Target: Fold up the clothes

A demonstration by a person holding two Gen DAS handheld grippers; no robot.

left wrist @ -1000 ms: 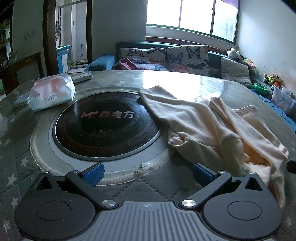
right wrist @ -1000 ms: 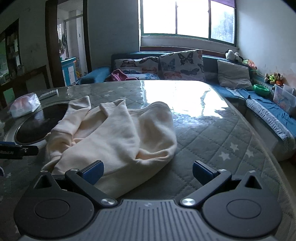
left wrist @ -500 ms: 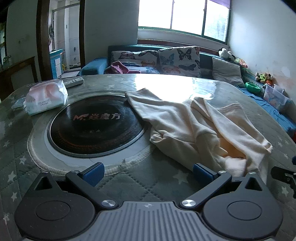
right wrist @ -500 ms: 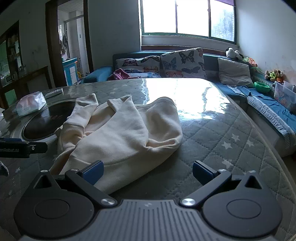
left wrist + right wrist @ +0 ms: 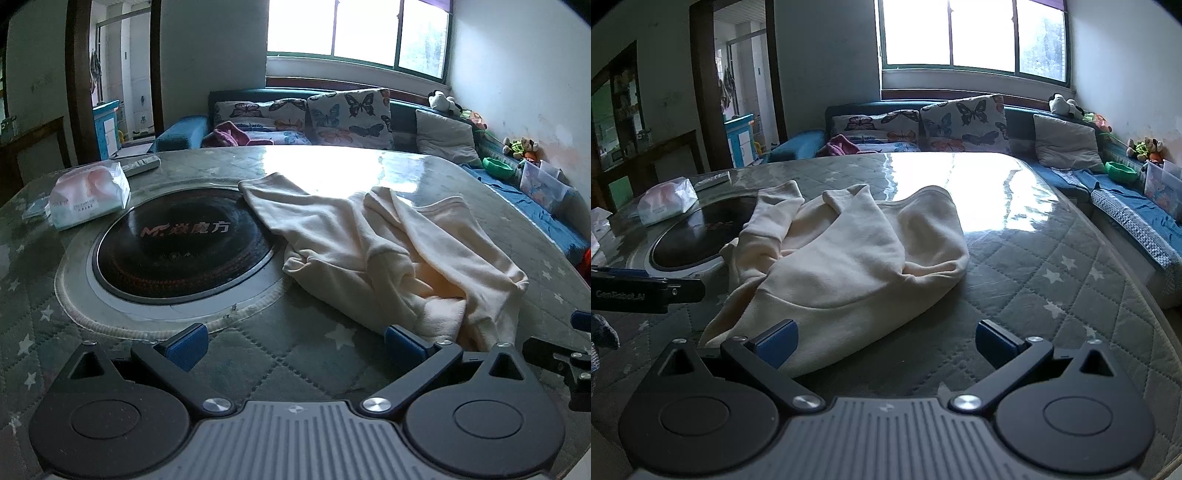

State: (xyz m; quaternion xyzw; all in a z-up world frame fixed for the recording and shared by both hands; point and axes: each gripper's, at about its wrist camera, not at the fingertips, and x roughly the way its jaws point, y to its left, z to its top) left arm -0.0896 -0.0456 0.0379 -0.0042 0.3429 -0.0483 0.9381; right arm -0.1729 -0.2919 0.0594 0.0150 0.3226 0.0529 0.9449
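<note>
Still unfolded — cream sweatshirt heaped on quilted table, sleeve over black hotplate. Left gripper and right gripper spread apart, empty — all folding remaining.

A garment lies crumpled on the counter, right of the round hob set into it, one sleeve reaching left over the hob's far right edge. A tissue pack sits left of and beyond the hob, a remote just behind it. The left tongs hang near of the garment's left part, the right tongs near of its right part. A sofa stands beyond the counter's far edge.
</note>
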